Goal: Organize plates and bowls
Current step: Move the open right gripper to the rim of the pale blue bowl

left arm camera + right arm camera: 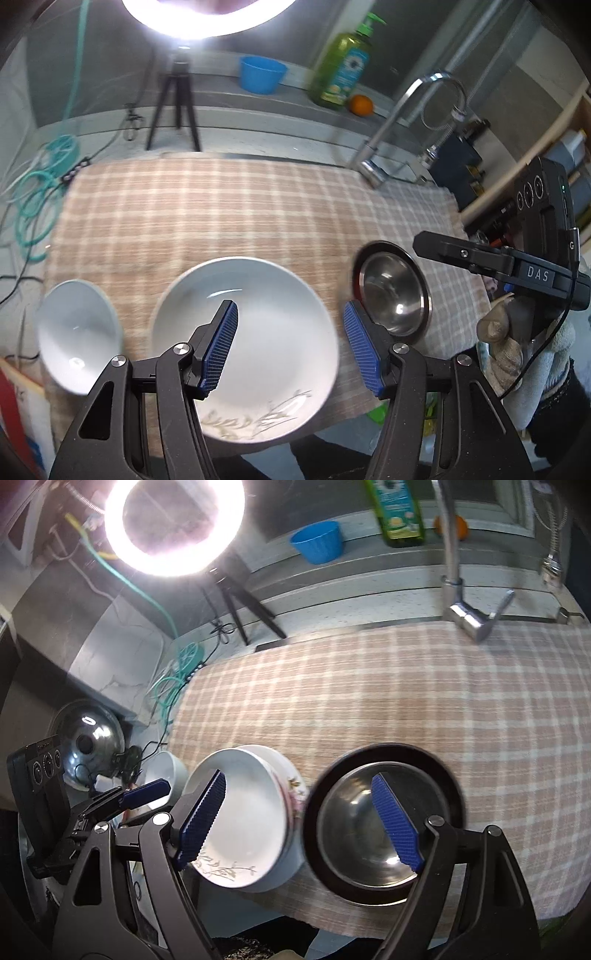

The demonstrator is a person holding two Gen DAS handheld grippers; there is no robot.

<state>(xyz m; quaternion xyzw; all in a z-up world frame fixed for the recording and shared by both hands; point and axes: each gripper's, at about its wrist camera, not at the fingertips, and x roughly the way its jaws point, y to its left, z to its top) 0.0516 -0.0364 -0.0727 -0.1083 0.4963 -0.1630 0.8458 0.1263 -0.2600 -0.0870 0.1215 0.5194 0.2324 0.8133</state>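
White glazed ceramic plates (258,332), stacked at the near edge of the checked cloth (229,206), are looking hard, slippery and chippable, so pinching the rim seems wisest. Left gripper (290,347) is hovering over them, released and empty. Right gripper (303,819) is gaping, holding nothing, above the stainless steel bowl (369,830). White ceramic bowl (77,332) is crowding the stack's left.

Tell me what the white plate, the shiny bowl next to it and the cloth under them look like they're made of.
White plate: likely glazed ceramic, with a glossy white surface and printed leaf sprigs near the rim.
Shiny bowl: apparently polished stainless steel, with mirror-like reflections and a darker rim.
Cloth: woven fabric, matte, tan-and-white check.
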